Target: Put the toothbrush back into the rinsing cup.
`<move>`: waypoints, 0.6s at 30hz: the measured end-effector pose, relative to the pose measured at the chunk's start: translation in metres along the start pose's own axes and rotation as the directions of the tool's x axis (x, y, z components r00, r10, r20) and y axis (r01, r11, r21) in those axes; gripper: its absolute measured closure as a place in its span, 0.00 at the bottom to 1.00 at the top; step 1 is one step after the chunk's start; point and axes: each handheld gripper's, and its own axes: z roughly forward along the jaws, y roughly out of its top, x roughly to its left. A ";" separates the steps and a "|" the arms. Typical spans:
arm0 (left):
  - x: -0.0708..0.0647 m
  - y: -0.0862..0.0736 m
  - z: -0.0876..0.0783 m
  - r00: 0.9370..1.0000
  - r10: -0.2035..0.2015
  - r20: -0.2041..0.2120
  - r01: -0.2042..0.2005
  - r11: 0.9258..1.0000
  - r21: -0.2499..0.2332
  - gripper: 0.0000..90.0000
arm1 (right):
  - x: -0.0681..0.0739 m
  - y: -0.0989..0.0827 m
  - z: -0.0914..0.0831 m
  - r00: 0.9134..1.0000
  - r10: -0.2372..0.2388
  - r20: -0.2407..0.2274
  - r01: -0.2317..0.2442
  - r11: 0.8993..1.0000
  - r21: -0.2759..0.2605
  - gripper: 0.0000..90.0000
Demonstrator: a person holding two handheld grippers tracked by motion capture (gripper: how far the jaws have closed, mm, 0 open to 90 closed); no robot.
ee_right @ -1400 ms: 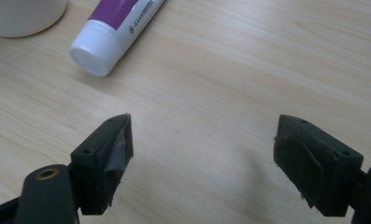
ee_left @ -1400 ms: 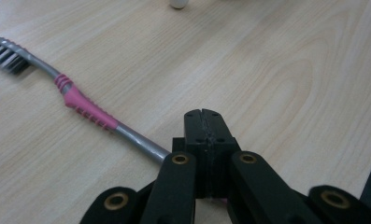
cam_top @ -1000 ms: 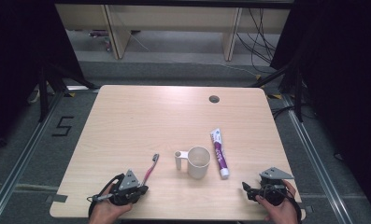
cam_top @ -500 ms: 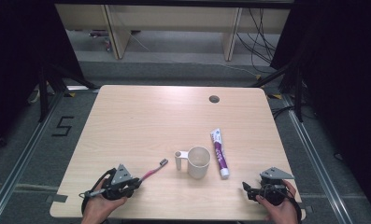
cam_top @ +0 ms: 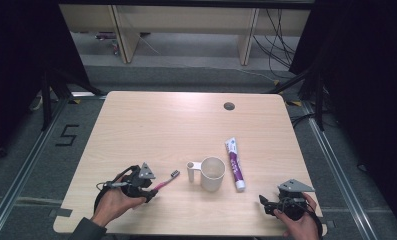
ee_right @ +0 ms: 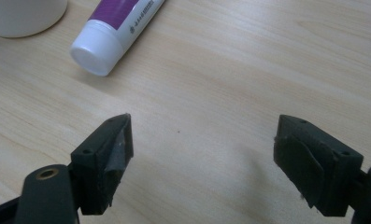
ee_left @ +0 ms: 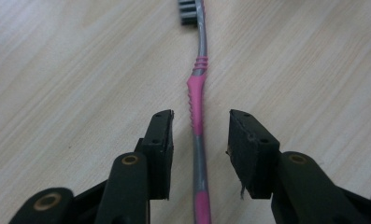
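Observation:
A pink and grey toothbrush (cam_top: 166, 180) lies flat on the table, bristle head toward the white cup (cam_top: 212, 173). My left gripper (cam_top: 153, 189) straddles its handle (ee_left: 196, 93). Its jaws have just been opening and now stand open on either side, with neither pad touching the handle. A purple and white toothpaste tube (cam_top: 234, 163) lies just right of the cup, cap toward me. My right gripper (cam_top: 265, 204) rests near the table's front right corner, open and empty (ee_right: 204, 130). The tube's cap (ee_right: 97, 51) and the cup's base (ee_right: 24, 14) lie beyond it.
The light wooden table (cam_top: 161, 125) has a small round cable hole (cam_top: 229, 106) at the back right. Dark floor and metal frame rails surround the table, and shelving stands behind it.
The toothbrush has swung from pointing away to pointing right at the cup. My left hand has shifted a little up the picture, and its jaws have let go of the handle. The right hand kept still.

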 end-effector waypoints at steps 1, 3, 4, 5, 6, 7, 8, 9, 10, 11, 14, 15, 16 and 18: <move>0.000 0.001 0.000 1.000 -0.002 -0.002 0.002 1.000 0.007 0.67 | 0.000 0.000 0.000 1.000 0.008 0.000 -0.008 1.000 0.003 0.23; 0.002 0.006 0.002 1.000 0.002 0.006 -0.002 1.000 0.026 0.69 | -0.001 0.000 0.001 1.000 -0.016 -0.010 0.015 1.000 -0.008 0.23; 0.002 0.007 0.002 1.000 0.003 0.006 -0.003 1.000 0.029 0.69 | 0.002 0.000 0.001 0.999 0.026 -0.019 -0.026 1.000 0.006 0.23; 0.002 0.009 0.004 1.000 0.001 0.010 -0.001 0.999 0.034 0.69 | -0.001 0.000 0.001 1.000 -0.011 -0.009 0.011 1.000 -0.005 0.23; 0.002 0.009 0.005 1.000 -0.005 0.007 0.005 0.999 0.033 0.68 | -0.001 0.000 0.001 1.000 -0.010 -0.006 0.009 1.000 -0.007 0.23; 0.002 0.010 0.006 1.000 -0.003 0.011 0.003 0.999 0.035 0.68 | -0.001 0.000 0.001 1.000 -0.010 -0.006 0.010 1.000 -0.010 0.23; 0.002 0.011 0.007 1.000 -0.001 0.012 0.001 0.999 0.041 0.68 | -0.001 0.000 0.001 1.000 -0.009 -0.006 0.009 1.000 -0.010 0.23; 0.002 0.012 0.007 1.000 -0.001 0.015 0.000 0.999 0.046 0.68 | -0.001 0.000 0.001 1.000 -0.009 -0.006 0.009 1.000 -0.010 0.23; 0.002 0.012 0.008 1.000 0.000 0.013 -0.001 0.999 0.046 0.69 | -0.001 0.000 0.001 1.000 -0.014 -0.005 0.013 1.000 -0.007 0.23; 0.002 0.013 0.008 1.000 0.000 0.015 -0.001 0.999 0.048 0.69 | 0.001 0.000 0.001 1.000 0.018 -0.015 -0.018 1.000 0.001 0.23; 0.002 0.015 0.008 1.000 0.003 0.020 -0.004 0.998 0.061 0.69 | -0.001 0.000 0.001 1.000 -0.009 -0.006 0.008 1.000 -0.010 0.23; 0.003 0.016 0.008 1.000 0.013 0.022 -0.015 0.997 0.070 0.70 | 0.000 0.000 0.000 1.000 -0.006 0.000 0.006 1.000 0.000 0.23; 0.003 0.016 0.009 1.000 0.012 0.022 -0.013 0.997 0.070 0.70 | 0.000 0.000 -0.001 1.000 0.000 0.001 0.000 1.000 0.006 0.23; 0.003 0.016 0.010 1.000 0.009 0.022 -0.011 0.997 0.075 0.71 | 0.000 0.000 -0.001 1.000 0.001 0.001 -0.001 1.000 0.007 0.23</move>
